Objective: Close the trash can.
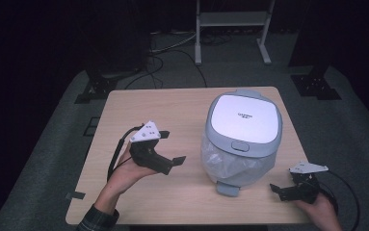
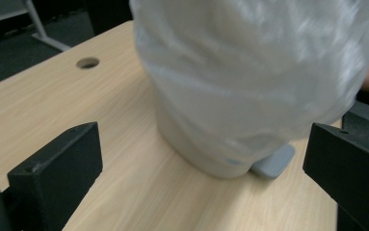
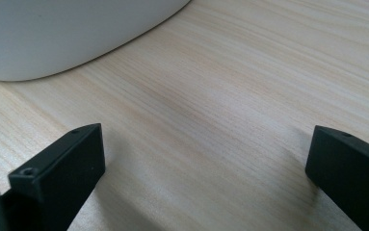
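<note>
A small bin [image 1: 242,139] stands on the right half of the wooden table [image 1: 148,106], with a white lid in a grey rim [image 1: 243,118], a clear plastic liner bulging below it [image 1: 230,163] and a grey foot pedal [image 1: 228,187] at the front. My left gripper [image 1: 171,147] is held left of the bin, open, its jaws pointing at it with nothing between them. In the left gripper view the liner [image 2: 249,72] and the pedal [image 2: 273,161] are close ahead of that gripper [image 2: 201,178]. My right gripper [image 1: 284,184] rests low at the bin's right front, open and empty [image 3: 206,178], with the bin's white base [image 3: 52,33] beyond it.
Bare tabletop lies left and front of the bin. A cable hole [image 2: 87,62] is in the table's far part. Behind the table on the floor stand a white frame [image 1: 232,19], black stand bases [image 1: 317,84] and loose cables [image 1: 172,53].
</note>
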Demonstrator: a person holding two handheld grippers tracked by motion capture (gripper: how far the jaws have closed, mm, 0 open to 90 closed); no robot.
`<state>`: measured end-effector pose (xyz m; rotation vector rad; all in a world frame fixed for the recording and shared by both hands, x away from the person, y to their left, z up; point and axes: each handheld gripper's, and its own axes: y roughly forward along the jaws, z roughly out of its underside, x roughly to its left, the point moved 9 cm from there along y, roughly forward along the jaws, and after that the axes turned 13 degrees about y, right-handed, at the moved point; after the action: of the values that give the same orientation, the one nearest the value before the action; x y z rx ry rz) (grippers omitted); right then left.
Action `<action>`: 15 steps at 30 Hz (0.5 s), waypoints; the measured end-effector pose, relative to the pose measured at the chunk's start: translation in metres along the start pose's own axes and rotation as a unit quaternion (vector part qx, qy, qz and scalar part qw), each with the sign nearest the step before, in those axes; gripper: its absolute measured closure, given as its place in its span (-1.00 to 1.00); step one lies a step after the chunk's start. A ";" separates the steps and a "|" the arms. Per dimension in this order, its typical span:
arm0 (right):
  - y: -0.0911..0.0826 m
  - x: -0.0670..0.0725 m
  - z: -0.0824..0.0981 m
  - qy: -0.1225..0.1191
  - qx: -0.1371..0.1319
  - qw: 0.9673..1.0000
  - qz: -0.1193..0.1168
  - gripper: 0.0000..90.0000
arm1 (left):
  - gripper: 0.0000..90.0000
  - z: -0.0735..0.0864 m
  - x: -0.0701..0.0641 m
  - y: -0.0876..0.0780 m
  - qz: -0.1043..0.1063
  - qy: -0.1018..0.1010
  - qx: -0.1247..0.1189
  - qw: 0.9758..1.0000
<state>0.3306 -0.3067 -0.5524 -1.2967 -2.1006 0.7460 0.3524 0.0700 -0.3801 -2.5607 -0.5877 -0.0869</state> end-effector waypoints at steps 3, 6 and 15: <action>0.000 0.000 0.000 0.000 0.000 1.000 0.000 -1.00 | -1.00 0.016 0.001 0.000 -0.012 -0.004 0.007 1.000; 0.000 0.000 0.000 0.000 0.000 1.000 0.000 -1.00 | -1.00 0.031 0.002 0.000 -0.025 -0.004 0.015 1.000; 0.000 0.000 0.000 0.000 0.000 1.000 0.001 -1.00 | -1.00 0.072 0.003 -0.002 -0.043 -0.017 0.039 0.998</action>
<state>0.3305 -0.3067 -0.5524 -1.2975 -2.0995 0.7472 0.3506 0.1080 -0.4409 -2.4657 -0.7005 -0.0489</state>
